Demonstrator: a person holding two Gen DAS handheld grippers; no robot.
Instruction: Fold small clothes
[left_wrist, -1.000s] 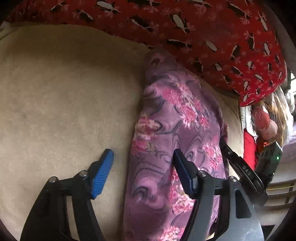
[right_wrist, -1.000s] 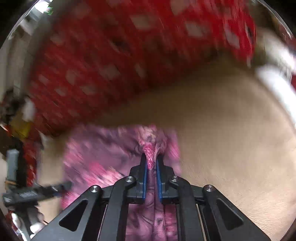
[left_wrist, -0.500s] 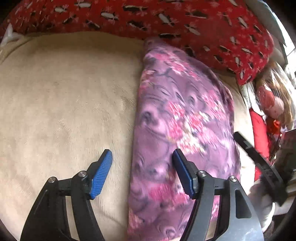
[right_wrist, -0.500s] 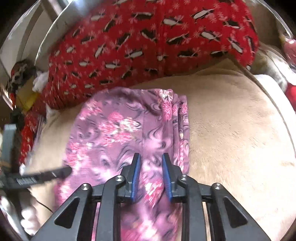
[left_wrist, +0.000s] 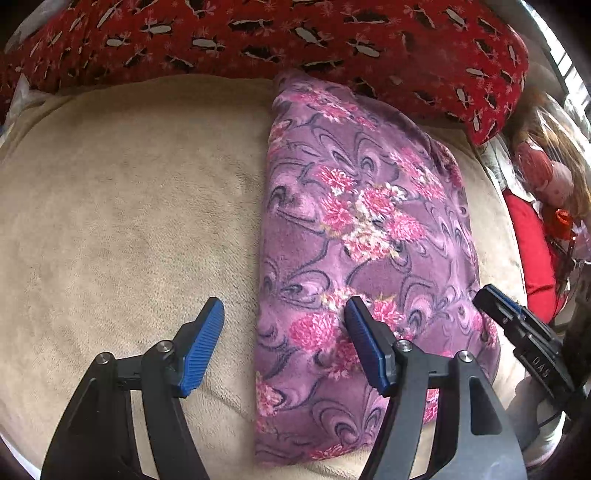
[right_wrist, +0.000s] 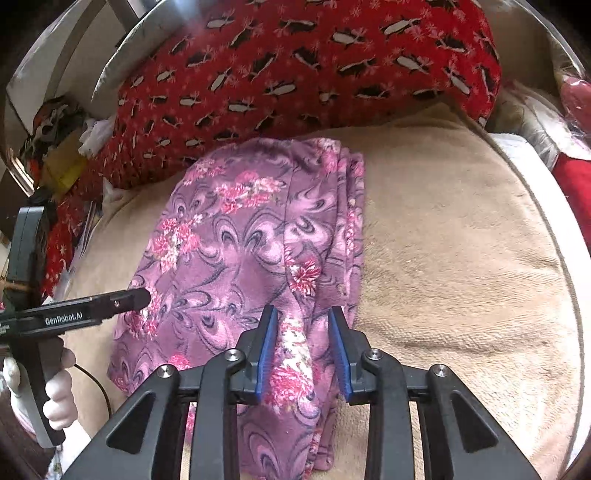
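A purple floral garment (left_wrist: 362, 229) lies folded in a long strip on the beige blanket (left_wrist: 129, 206). My left gripper (left_wrist: 284, 317) is open above the garment's left edge, one pad over the blanket and the other over the cloth, holding nothing. In the right wrist view the same garment (right_wrist: 240, 236) fills the middle. My right gripper (right_wrist: 301, 325) hovers over its near right part with its jaws opening. A raised ridge of cloth stands between the pads, which do not press on it. Each gripper shows in the other's view: the right gripper (left_wrist: 495, 299) and the left gripper (right_wrist: 136, 297).
A red patterned cushion (left_wrist: 295, 40) lies along the back edge, touching the garment's far end. A doll and red items (left_wrist: 543, 177) crowd the side beyond the blanket's edge. A hand (right_wrist: 55, 391) holds the left gripper's handle. Bare blanket (right_wrist: 461, 258) stretches to the right.
The right gripper was shut on a pinch of the garment and has let it go, jaws parting. Both grippers have drawn back, and more of the flat garment shows.
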